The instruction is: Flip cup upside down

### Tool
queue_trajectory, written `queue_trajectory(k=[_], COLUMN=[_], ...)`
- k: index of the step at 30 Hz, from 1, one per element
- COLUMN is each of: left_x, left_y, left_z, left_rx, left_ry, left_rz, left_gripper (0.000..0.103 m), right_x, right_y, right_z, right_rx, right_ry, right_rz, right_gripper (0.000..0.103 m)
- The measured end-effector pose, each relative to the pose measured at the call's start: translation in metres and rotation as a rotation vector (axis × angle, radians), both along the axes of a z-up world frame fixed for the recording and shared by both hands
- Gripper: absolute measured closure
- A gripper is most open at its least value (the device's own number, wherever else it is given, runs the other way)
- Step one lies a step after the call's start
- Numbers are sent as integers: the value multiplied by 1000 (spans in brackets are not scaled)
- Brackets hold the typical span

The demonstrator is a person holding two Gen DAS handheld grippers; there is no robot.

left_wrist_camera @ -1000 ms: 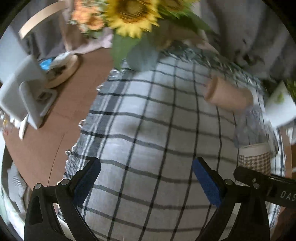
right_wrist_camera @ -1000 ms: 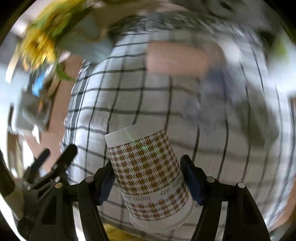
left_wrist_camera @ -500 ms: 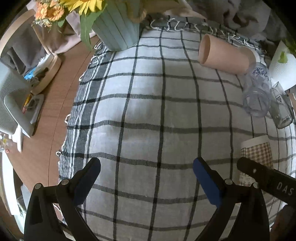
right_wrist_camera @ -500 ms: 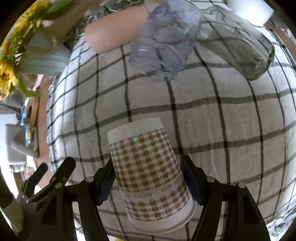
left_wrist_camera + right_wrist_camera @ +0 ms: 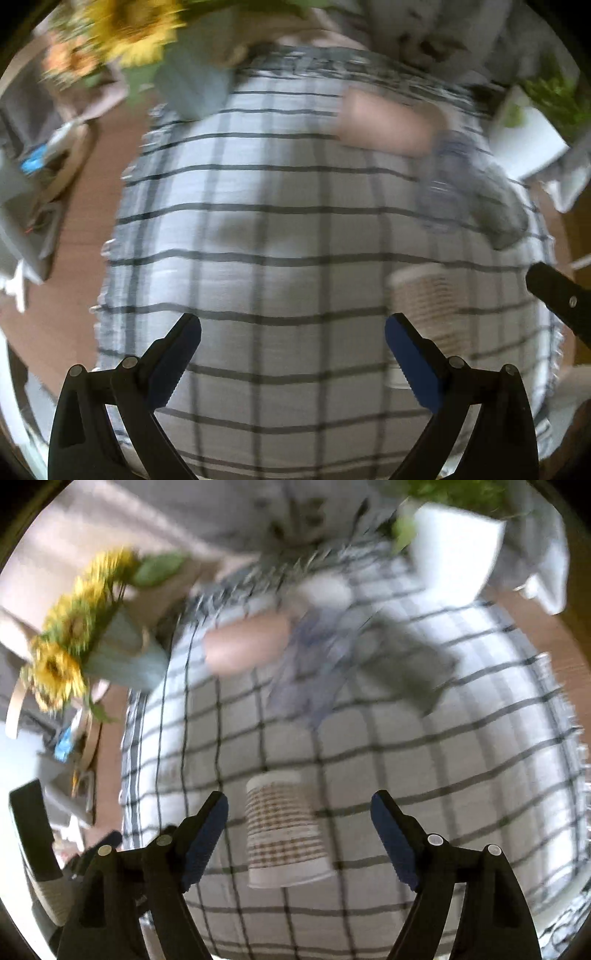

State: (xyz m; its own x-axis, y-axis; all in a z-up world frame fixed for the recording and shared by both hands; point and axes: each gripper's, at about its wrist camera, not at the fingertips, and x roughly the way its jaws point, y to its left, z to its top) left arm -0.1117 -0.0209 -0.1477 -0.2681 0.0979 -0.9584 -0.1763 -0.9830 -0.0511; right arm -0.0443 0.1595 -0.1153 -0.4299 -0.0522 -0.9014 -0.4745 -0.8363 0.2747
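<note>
From my left tongs point(image 5: 293, 345), which are wide apart and hold nothing, the paper cup point(image 5: 424, 306) stands off to the right on the checked cloth point(image 5: 258, 229).

From my right tongs point(image 5: 299, 825), also wide apart, the cup point(image 5: 282, 827) stands between the tips, touching neither, wide end down. These are nearer.

The left tool point(image 5: 293, 345) hangs with its two blue-padded fingers spread wide, nothing between them. The right tool point(image 5: 299, 821) is likewise spread wide, its pads touching nothing. Part of the left tool's black frame shows at the left edge of the right wrist view.
</note>
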Motion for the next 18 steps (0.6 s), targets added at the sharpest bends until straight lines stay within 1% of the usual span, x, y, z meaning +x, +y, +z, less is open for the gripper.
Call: queue_trajectory(k=[3,5,7,9,12,14,16,18], left_x=[-8,-14,-21,-30,-40,-44,-47,-51], left_y=[27,46,62,73,87,91,95,98], left_z=[-4,-10,-19,-28,-42,-48,-56,-63], left_rx=[60,71,65,58,42,49,53,69], left_ry=[-72,-100,-134,-171,-208,-234,-265,-290], left_rz=[-66,-92,-104,-100,-93,-88,-72,-58], left_gripper=[4,4,9,13,15,18,25,28], right_x=[10,15,21,27,34,35,36,36], right_y=[16,27,39,52,64,69,73,73], right_z=[12,13,11,6,0,-6,-9,-10], right_rx=[22,23,9,-3,-18,-28,-34,-32], right_ry=[14,16,4,-11,-28,-36,-40,-47], right_rz=[-50,-79,-106,-138,-167,-173,-175,-170], right_gripper=[23,23,23,23,23,23,23,23])
